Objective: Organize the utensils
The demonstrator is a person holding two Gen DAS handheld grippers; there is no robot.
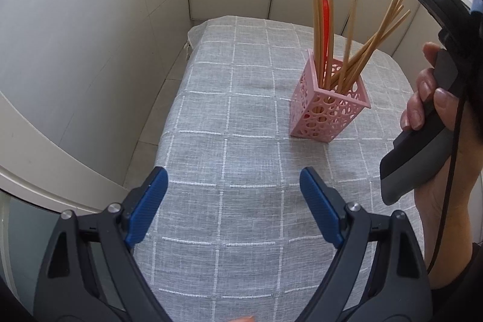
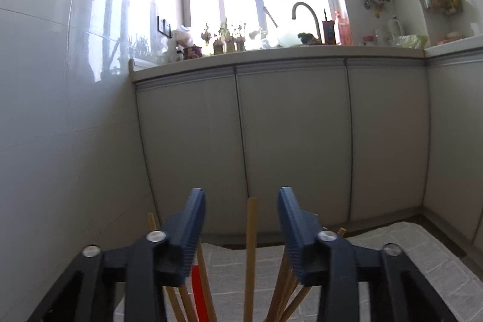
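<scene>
Left wrist view. Left gripper (image 1: 234, 195): jaws wide apart, empty, hovering over the near part of the table (image 1: 229, 116), likely waiting its turn. Pink holder (image 1: 327, 107): upright near the table's far right edge, holding chopsticks (image 1: 347, 56) and a red utensil (image 1: 326, 20). Grey checked cloth; pale cabinets behind.

Right wrist view. Right gripper (image 2: 241, 210): jaws apart, one chopstick (image 2: 250, 255) standing free between them, apparently just released into the holder. Kitchen counter (image 2: 271, 53), tap, window beyond.
</scene>
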